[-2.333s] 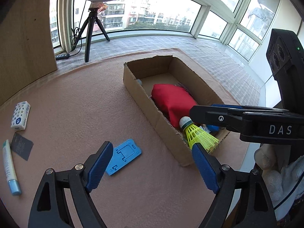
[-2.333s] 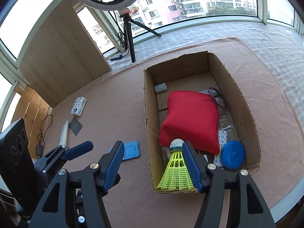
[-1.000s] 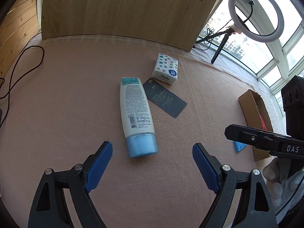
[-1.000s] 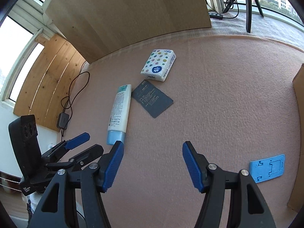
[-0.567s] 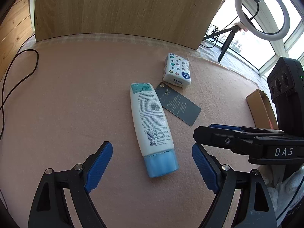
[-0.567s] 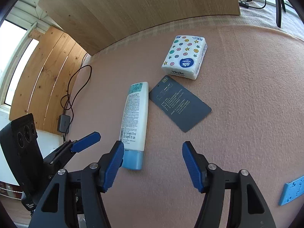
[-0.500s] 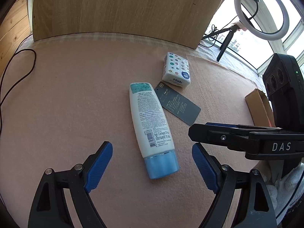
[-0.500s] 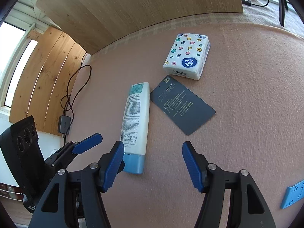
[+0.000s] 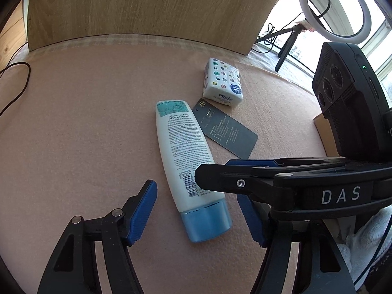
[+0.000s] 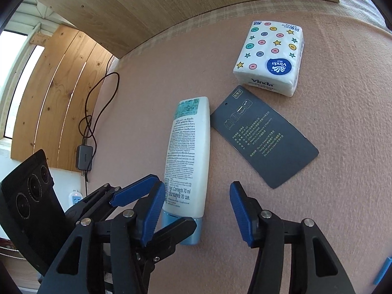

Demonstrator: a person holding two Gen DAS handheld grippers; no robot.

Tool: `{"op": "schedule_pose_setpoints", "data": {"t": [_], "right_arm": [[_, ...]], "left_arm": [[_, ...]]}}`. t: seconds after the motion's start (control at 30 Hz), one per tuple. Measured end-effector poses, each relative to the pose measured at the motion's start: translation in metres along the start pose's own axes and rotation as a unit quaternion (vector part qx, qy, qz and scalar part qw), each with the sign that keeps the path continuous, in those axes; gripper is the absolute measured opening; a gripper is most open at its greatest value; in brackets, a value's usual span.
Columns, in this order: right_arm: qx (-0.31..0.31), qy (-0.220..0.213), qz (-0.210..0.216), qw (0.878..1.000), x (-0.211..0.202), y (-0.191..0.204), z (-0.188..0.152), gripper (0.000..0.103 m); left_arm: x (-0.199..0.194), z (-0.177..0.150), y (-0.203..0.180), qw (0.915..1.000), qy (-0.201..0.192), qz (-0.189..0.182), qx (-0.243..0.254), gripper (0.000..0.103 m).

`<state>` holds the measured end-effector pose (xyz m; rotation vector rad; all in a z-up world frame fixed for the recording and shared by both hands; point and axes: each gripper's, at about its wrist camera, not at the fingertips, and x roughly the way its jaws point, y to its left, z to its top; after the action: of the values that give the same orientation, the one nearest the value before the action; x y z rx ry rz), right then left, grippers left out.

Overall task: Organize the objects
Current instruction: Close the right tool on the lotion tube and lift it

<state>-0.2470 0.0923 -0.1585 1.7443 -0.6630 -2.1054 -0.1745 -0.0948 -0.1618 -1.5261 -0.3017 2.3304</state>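
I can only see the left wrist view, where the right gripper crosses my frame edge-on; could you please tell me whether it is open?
Observer: Yes. In the right wrist view the right gripper is open, and the white tube's lower end appears between its pads.
Operator: Thank you. Where does the black cable at my frame's edge lead?
Observer: To a dark power adapter lying off the mat, by the wooden panels.
Operator: Is anything beyond the grey card?
Observer: A sliver of something blue shows at the frame edge; there is too little to identify.
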Motion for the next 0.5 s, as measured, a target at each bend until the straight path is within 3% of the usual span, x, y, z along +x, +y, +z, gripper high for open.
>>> {"op": "schedule_pose_setpoints", "data": {"t": [0.13, 0.23, 0.5], "right_arm": [[-0.006, 0.005, 0.010, 1.000, 0.0036, 0.0028, 0.0010, 0.041], [-0.011, 0.009, 0.017, 1.000, 0.0056, 0.0061, 0.0010, 0.033], [-0.014, 0.002, 0.013, 1.000, -0.0004, 0.0047, -0.0074, 0.032]], "left_arm": [[0.0031, 0.0002, 0.0019, 1.0000, 0.001, -0.006, -0.006, 0.059], [0.0047, -0.0012, 0.0002, 1.0000, -0.002, -0.002, -0.007, 0.054], [0.0014, -0.0075, -0.0074, 0.9999, -0.007, 0.000, -0.012, 0.053]]}}
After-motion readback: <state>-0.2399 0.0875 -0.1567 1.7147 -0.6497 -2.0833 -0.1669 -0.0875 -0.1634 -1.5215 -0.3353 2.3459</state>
